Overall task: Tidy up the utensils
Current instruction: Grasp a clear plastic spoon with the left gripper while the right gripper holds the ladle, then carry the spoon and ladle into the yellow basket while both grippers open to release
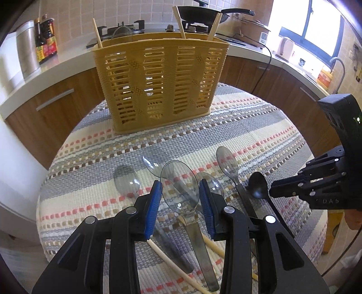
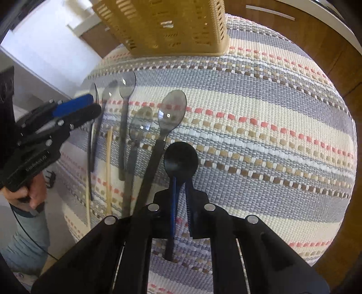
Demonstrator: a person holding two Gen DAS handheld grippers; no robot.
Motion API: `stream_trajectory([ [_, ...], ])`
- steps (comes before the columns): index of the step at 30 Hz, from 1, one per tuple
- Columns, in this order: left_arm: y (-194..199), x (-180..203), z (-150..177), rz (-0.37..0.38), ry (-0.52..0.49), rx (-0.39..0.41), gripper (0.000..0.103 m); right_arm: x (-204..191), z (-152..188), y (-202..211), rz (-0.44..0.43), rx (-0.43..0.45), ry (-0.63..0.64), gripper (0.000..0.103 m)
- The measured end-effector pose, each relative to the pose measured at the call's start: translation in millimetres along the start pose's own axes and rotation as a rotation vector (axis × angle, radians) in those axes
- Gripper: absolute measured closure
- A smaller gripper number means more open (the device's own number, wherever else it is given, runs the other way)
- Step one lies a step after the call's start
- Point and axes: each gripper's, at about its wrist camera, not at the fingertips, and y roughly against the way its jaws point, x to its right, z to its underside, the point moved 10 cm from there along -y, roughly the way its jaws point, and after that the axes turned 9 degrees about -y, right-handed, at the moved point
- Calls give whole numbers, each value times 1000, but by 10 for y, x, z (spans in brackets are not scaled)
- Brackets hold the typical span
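A striped cloth covered the tabletop, the yellow basket (chopsticks poking out) at its far edge. Left tongs clamped a clear spoon; right tongs were clamped on a black spoon, smoky spoons lying between

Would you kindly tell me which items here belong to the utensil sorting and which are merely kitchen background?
Part of the job:
- yellow slatted plastic utensil basket
- large clear plastic spoon in the left gripper
- black plastic spoon in the right gripper
- loose wooden chopsticks

Just lying about:
- black wok
- two sauce bottles
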Motion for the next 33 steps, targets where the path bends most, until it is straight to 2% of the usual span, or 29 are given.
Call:
stream_trajectory([
  [6,34,-50,29,22,27,14,70,-21,140,-31,5,-45,-18,92],
  [8,47,-40,37,29,30,18,70,-54,167,-21,-5,-29,-44,92],
  [10,80,-31,44,31,30,25,70,-10,54,307,-2,139,-88,92],
  [12,140,-37,43,36,30,39,69,-79,-33,687,3,287,-42,88],
  [13,159,-44,39,38,31,42,69,-84,-36,798,21,321,-25,65],
  [14,184,-54,32,40,33,45,69,-110,1,890,50,334,1,23],
  [15,198,-60,29,39,34,48,69,-119,21,915,58,332,11,16],
  [17,250,-68,21,38,34,58,69,-111,87,898,95,330,23,17],
  [18,271,-64,17,38,34,63,69,-124,128,812,136,292,43,18],
  [20,310,-41,30,40,35,64,69,-162,120,610,156,218,40,32],
  [21,321,-28,43,41,35,63,69,-157,132,499,154,163,29,35],
  [23,357,3,66,41,27,62,69,-148,163,278,154,80,13,53],
  [24,372,7,70,40,24,62,69,-110,155,191,164,56,5,55],
  [26,415,11,84,40,23,67,69,-53,145,64,171,15,-10,66],
  [30,451,-27,106,39,28,72,69,-54,136,-105,153,-42,-22,71],
  [33,447,-61,113,36,36,73,69,-89,70,-223,201,-42,11,95],
])
